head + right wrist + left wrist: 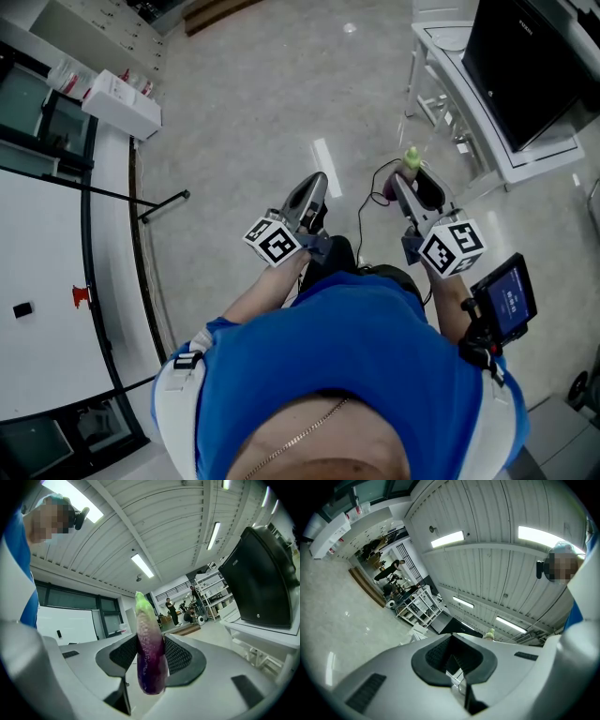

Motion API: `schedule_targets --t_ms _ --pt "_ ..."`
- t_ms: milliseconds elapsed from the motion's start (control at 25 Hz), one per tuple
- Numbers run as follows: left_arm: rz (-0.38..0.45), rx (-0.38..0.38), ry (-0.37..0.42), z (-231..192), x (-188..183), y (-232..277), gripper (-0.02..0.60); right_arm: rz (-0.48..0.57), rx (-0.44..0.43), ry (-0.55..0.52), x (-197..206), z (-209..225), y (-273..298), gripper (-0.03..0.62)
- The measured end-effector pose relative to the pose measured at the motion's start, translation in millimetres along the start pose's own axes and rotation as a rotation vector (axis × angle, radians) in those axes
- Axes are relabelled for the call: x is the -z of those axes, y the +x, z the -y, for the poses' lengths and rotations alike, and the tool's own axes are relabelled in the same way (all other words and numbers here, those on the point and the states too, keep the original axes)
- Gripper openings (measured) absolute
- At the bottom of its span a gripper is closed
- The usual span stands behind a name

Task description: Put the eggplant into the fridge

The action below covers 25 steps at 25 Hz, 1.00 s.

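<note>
Head view, looking down: past a blue shirt (356,356) to two grippers held out in front, over a pale floor (244,112).

On the right, right gripper (413,184) shut tight on the eggplant (412,157), with the green tip poking out at the far end. Plain to see in the right gripper view too: squeezed from both sides by the black pads (126,652), purple end low and near, green end up and far. Gripped around the middle, likely so as not to tip or slip while being carried. Held out level and away from the body, likely to keep from bumping into things.

On the left, left gripper (317,187) closed with nothing inside, only a thin crack showing between the pads in the left gripper view. Probably left empty for pulling the fridge door open, with the other one busy.

No fridge to be made out for sure. To the far right, a white stand (525,159) with a big black screen (525,66) on it.

Already picked up, then, but not yet put away. Next, most likely: finding the fridge, opening the door, sliding the eggplant in. Better not to squeeze too hard: smooth and soft, easy to bruise or to let slide.
</note>
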<state>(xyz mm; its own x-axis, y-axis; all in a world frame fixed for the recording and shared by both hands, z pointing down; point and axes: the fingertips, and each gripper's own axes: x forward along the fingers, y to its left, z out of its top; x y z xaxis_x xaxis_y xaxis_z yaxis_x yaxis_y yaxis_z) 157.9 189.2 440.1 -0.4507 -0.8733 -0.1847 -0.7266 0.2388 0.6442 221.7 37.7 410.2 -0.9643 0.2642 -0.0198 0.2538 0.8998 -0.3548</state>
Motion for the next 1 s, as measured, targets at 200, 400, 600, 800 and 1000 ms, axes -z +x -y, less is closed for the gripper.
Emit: schedule_targets --t_ms 200,400,600,800,1000 --pt "0.006 -0.001 0.006 -5.6 -8.3 12.3 0.009 0.002 -0.005 0.005 -3.2 6.6 11.1 0.183" --pt "-0.003 0.013 0.000 -23.4 -15.1 29.9 0.009 0.011 0.010 -0.005 -8.4 17.5 30.7 0.183" --pt "-0.010 0.064 -0.014 -47.9 -35.0 64.6 0.009 0.034 0.054 -0.026 -20.2 33.4 61.9 0.183" --pt "-0.041 0.123 -0.024 -85.7 -60.7 103.1 0.009 0.055 0.115 -0.038 -26.6 51.7 107.7 0.183" --pt "-0.095 0.177 -0.020 -106.7 -86.7 137.3 0.009 0.087 0.182 -0.052 -46.7 57.3 138.9 0.183"
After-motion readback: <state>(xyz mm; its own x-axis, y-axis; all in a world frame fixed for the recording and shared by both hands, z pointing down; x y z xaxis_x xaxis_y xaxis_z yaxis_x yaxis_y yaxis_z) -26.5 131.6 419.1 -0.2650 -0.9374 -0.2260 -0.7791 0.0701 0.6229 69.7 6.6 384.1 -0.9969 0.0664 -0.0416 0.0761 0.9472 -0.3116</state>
